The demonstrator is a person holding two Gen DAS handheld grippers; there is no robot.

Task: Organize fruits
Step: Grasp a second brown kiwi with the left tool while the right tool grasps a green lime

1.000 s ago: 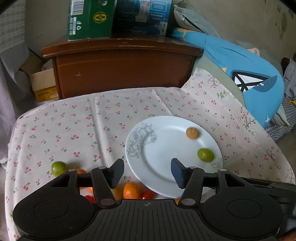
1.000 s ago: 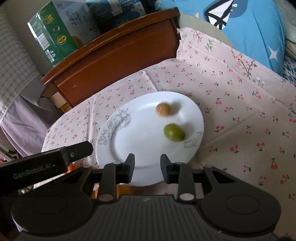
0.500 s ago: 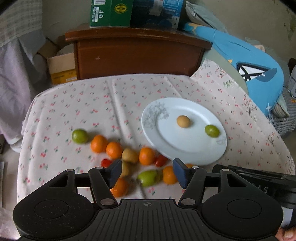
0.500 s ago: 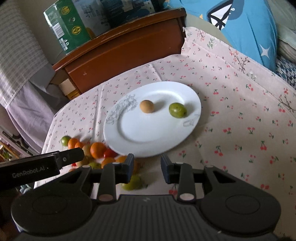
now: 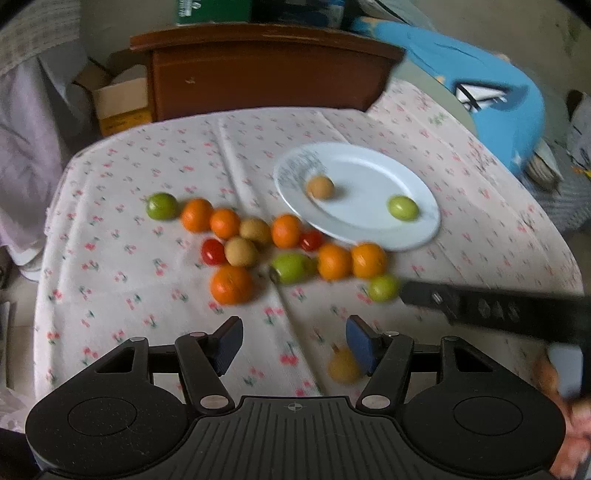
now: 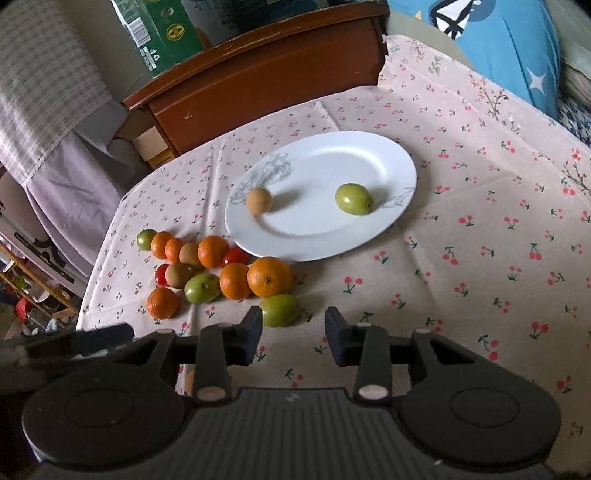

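A white plate (image 6: 314, 251) on the cherry-print cloth carries a brown fruit (image 6: 258, 200) and a green fruit (image 6: 354, 198). Left of and in front of it lies a cluster of oranges (image 6: 270, 277), green fruits (image 6: 202, 288), brown fruits and red tomatoes (image 5: 213, 251). My right gripper (image 6: 293, 328) has its jaws opening with nothing between them; a green fruit (image 6: 279, 310) lies just beyond its left finger. My left gripper (image 5: 294, 341) is open and empty, short of the cluster, and a blurred yellow fruit (image 5: 343, 365) lies by its right finger. The plate (image 5: 369, 229) sits beyond.
A brown wooden cabinet (image 6: 266, 74) with a green carton (image 6: 159, 29) on top stands behind the table. A blue cushion (image 6: 509, 44) lies at the far right. A cardboard box (image 5: 122, 99) and hanging cloth lie beyond the table's left edge. A person's hand (image 5: 569, 406) shows at right.
Both grippers have drawn back from the plate, bringing the fruit cluster into view. The brown fruit has rolled towards the plate's patterned side. The right jaws stand wider.
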